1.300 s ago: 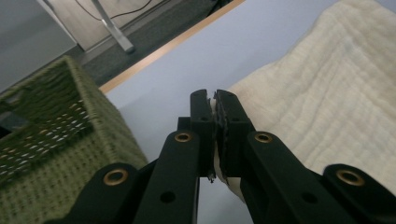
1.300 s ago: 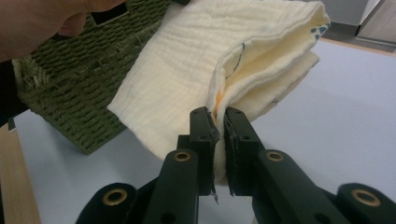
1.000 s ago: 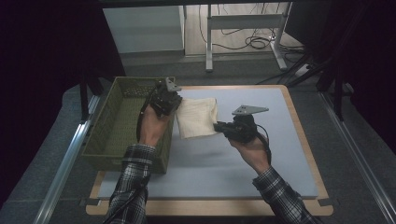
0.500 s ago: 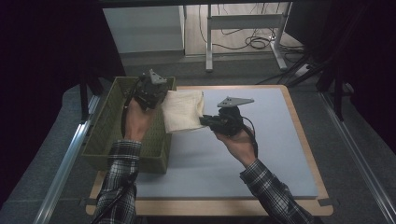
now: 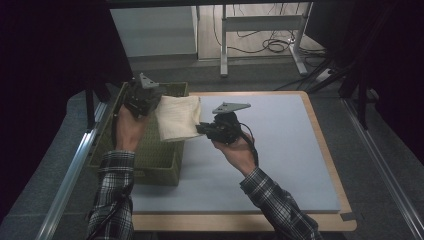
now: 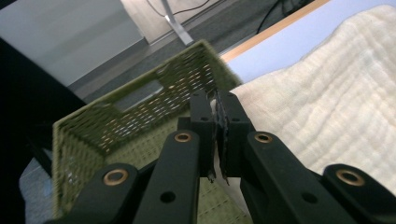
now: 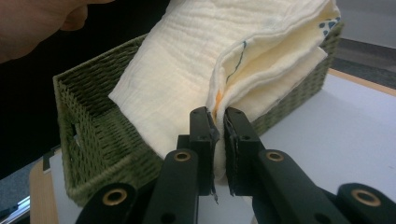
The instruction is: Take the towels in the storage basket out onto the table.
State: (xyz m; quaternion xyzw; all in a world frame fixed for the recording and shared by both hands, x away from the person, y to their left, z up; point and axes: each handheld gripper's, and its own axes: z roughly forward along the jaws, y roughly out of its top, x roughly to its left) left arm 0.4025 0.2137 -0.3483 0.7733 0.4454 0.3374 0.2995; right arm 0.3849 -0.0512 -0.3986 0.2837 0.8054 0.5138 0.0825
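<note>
Both grippers pinch the folded cream cloth [image 5: 177, 117]: the left gripper [image 5: 150, 102] grasps its edge at nine o'clock, the right gripper [image 5: 204, 130] its fold at four o'clock. The cloth hangs in the air over the near rim of the green woven basket [image 5: 150, 155], whose floor looks bare in the left gripper view. The blue mat [image 5: 280, 150] spreads toward three o'clock. The right gripper view shows coloured print inside the fold.

Folded cloth [image 5: 177, 117] hangs between left gripper [image 5: 145, 97] and right gripper [image 5: 212, 129], spanning the near-right wall of the green basket [image 5: 155, 160] and blocking that way in. Basket floor under the left gripper looks free, mouth open from above. Blue mat [image 5: 280, 150] right of the right gripper is bare, wide room to pass. Basket walls fence the left side
</note>
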